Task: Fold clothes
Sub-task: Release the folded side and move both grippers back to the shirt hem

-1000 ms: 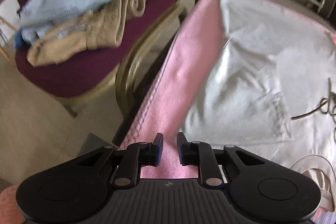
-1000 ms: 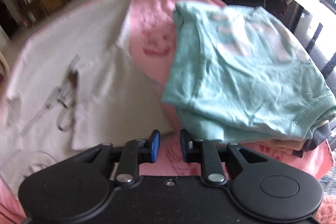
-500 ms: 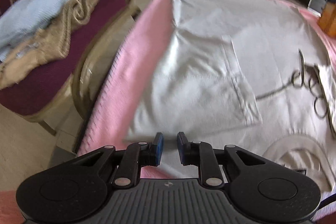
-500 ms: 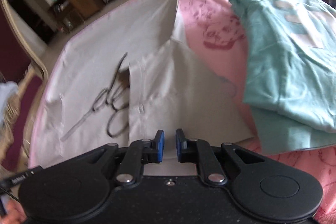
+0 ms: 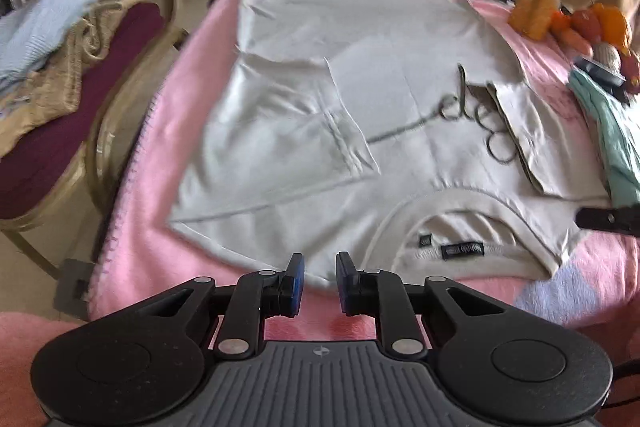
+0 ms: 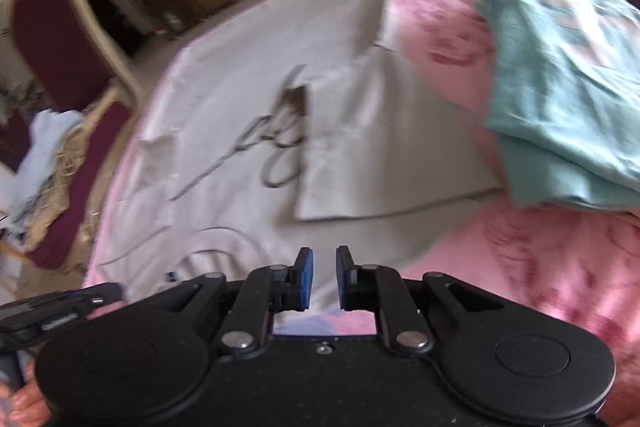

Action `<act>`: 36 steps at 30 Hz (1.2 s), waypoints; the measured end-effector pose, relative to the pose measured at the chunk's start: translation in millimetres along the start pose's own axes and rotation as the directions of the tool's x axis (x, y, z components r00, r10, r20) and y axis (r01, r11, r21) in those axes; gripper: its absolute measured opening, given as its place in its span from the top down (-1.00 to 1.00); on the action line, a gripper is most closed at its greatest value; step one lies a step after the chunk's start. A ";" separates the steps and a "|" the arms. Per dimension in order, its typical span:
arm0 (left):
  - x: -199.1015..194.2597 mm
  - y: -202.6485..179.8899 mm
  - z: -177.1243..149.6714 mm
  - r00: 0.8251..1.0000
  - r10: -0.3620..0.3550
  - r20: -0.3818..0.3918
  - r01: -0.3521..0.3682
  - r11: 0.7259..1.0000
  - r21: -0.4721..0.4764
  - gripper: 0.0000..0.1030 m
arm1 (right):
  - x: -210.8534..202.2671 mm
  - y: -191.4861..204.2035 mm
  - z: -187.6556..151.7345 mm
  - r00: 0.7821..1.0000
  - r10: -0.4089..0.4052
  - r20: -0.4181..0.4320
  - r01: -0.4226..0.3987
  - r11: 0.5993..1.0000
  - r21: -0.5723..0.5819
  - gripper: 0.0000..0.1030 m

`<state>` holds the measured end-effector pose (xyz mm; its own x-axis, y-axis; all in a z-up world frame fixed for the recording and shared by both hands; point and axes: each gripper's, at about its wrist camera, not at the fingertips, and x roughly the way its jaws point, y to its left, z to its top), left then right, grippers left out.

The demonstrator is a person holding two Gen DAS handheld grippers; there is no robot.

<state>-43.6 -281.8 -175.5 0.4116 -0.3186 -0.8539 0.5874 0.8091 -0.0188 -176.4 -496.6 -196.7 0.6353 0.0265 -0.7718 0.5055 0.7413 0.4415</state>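
Left wrist view: cream T-shirt (image 5: 400, 75) lies spread on the pink blanket (image 5: 168, 131), collar (image 5: 452, 239) toward the camera, both sleeves already turned in over the body. Left gripper (image 5: 319, 277) sits at the near shoulder edge of the shirt, left of the collar; jaws parted by a narrow gap, nothing between them. Tip of the other tool shows at the frame's right edge, right of the collar. Beyond the shirt's left side, a maroon chair (image 5: 80, 75) carries a loose heap of clothes (image 5: 44, 39).

Risk, as judged here: with so small a gap, the pads may catch only the top layer at the shoulder, so the turned-in sleeve could slide back out on lifting.

Right wrist view: right gripper (image 6: 322, 277) hovers at the near edge of the shirt, right of the collar; jaws slightly apart, empty. The folded right sleeve (image 6: 384, 147) lies flat over the printed lettering (image 6: 272, 143). A folded teal garment (image 6: 568, 95) tops a stack just right of the shirt, very near the sleeve's edge.

Risks, as judged: if the 2 grippers grip at unequal distances from the collar, the next fold will go skewed. A wide swing on the right could drag the teal stack. Frame is motion-blurred, so edge positions are uncertain.
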 end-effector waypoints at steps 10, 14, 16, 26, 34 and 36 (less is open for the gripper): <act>-2.2 -6.1 -2.0 0.998 -0.044 -0.049 0.047 0.997 0.054 0.90 | 11.4 18.4 -4.1 0.993 0.014 -0.116 -0.023 0.997 -0.079 0.74; -20.3 6.3 20.7 0.997 -0.078 0.023 0.078 0.997 0.022 0.81 | -11.4 28.2 12.2 0.999 0.046 -0.019 -0.048 0.995 -0.089 0.73; -33.0 13.0 40.4 0.995 -0.048 0.088 0.046 0.999 0.030 0.81 | -27.5 37.5 29.8 0.997 0.057 0.046 -0.052 0.993 -0.102 0.73; -43.8 58.9 170.7 0.954 0.119 0.276 -0.115 0.993 -0.031 0.42 | -55.8 67.2 157.7 0.939 0.051 0.340 -0.013 0.994 -0.113 0.33; 75.5 107.9 274.1 0.969 0.196 0.148 -0.172 0.972 -0.163 0.43 | 28.1 21.5 261.5 0.910 -0.066 0.408 0.076 0.997 -0.008 0.63; 103.9 118.6 295.3 0.972 0.200 0.122 -0.173 0.964 -0.201 0.42 | 51.6 7.1 275.6 0.908 -0.091 0.410 0.097 0.995 0.007 0.62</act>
<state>274.6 -364.8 -112.8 0.6025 -0.2084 -0.7705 0.3549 0.9346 0.0247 20.8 -674.8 -107.3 0.7698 -0.3184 -0.5532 0.5686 0.7358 0.3677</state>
